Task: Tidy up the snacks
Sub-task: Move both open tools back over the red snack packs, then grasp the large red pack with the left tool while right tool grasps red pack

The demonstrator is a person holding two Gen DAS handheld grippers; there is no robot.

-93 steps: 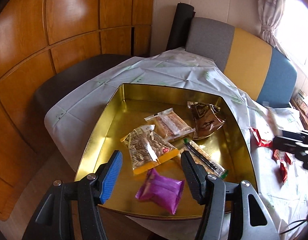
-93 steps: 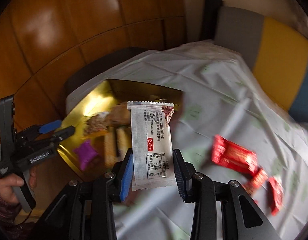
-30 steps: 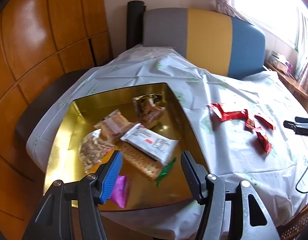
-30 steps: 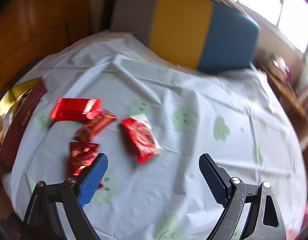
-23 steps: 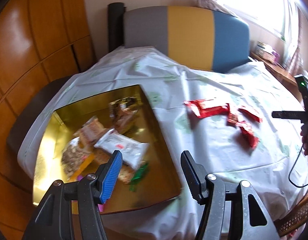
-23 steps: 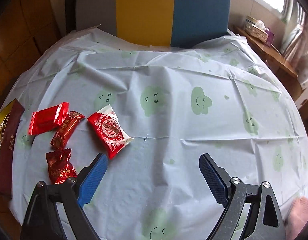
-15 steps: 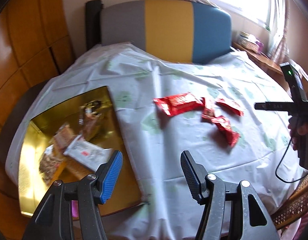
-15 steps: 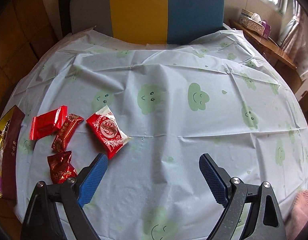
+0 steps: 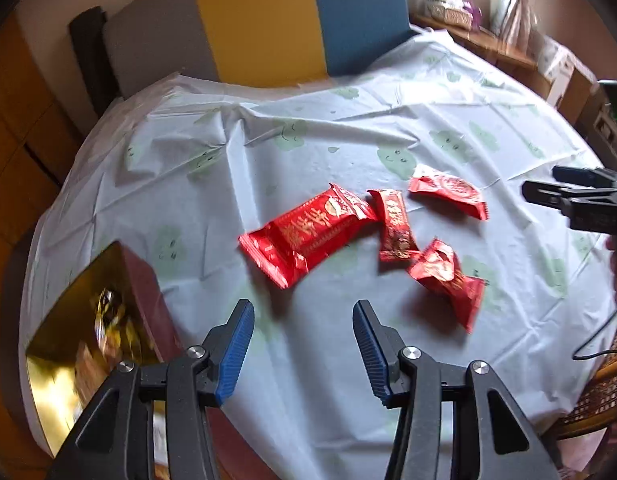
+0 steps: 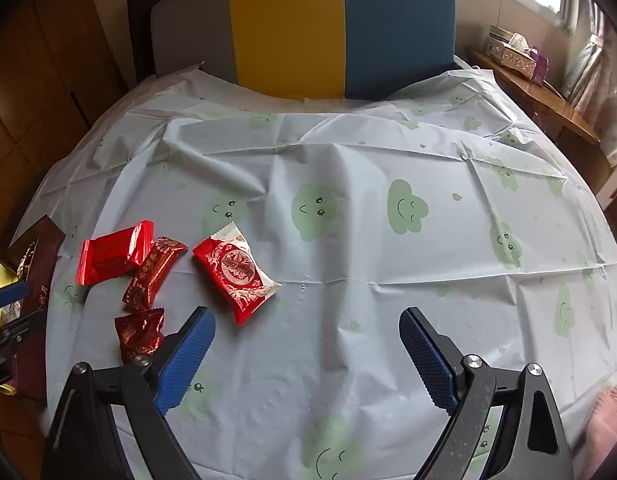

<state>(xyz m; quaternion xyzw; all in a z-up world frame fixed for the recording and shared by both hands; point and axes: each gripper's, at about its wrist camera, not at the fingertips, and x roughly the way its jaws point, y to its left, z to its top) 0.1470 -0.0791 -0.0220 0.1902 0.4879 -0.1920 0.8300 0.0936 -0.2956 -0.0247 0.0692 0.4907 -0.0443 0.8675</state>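
Several red snack packets lie on the pale tablecloth [image 9: 308, 360]: a large red one [image 9: 308, 234] [image 10: 114, 251], a slim dark red one [image 9: 395, 225] [image 10: 153, 274], a red and white one [image 9: 448, 192] [image 10: 236, 270] and a crumpled one [image 9: 448, 280] [image 10: 139, 334]. The gold tin [image 9: 48, 384] with snacks inside sits at the table's left edge. My left gripper [image 9: 302, 346] is open and empty, just short of the large red packet. My right gripper [image 10: 306, 354] is wide open and empty, right of the packets; it also shows in the left wrist view [image 9: 580, 196].
A grey, yellow and blue chair back [image 10: 308, 28] stands behind the table. A wooden shelf with tissue boxes [image 10: 516, 54] runs along the right wall. Wood panelling [image 9: 12, 120] is at the left. The table edge drops off near the tin.
My left gripper has swung right from over the tin to the red packets. The right gripper let go of the white packet into the tin, opened wide and moved right.
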